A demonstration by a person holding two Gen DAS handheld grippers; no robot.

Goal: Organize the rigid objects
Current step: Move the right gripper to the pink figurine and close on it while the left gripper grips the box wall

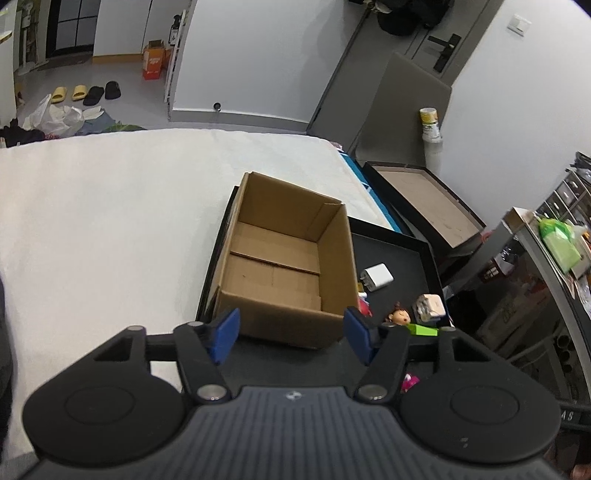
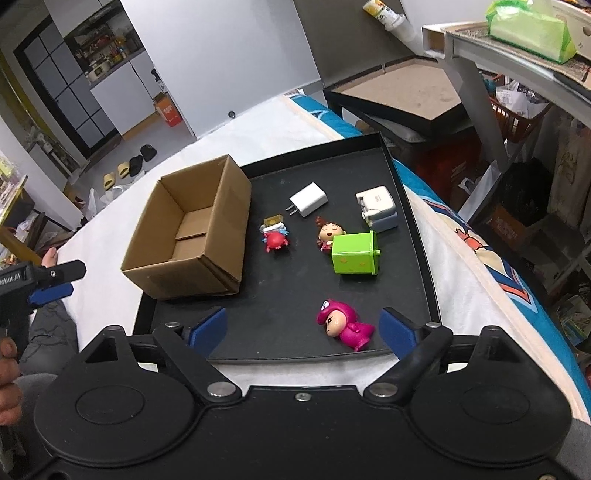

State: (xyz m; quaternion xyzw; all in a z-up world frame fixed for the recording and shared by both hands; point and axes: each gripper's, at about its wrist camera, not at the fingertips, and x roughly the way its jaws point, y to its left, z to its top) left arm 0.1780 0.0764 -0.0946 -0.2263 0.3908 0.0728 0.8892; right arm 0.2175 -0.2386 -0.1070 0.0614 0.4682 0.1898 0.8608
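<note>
An open, empty cardboard box (image 2: 184, 229) stands on the left part of a black tray (image 2: 417, 258). On the tray lie a white charger (image 2: 308, 199), a white and pale blue block (image 2: 376, 206), a green toy bin (image 2: 354, 256), a small doll figure (image 2: 328, 232), a red crab figure (image 2: 274, 239) and a pink figure (image 2: 345, 326). My right gripper (image 2: 303, 330) hovers open over the tray's near edge; the pink figure lies between its blue pads, untouched. My left gripper (image 1: 291, 334) is open above the near wall of the box (image 1: 280, 258), holding nothing.
The tray rests on a white bed cover (image 1: 110, 221). A black side table (image 2: 406, 96) stands beyond the bed's far edge. A grey shelf with a green tissue pack (image 2: 528, 29) is at the right. A person's hand (image 2: 9, 387) shows at the left edge.
</note>
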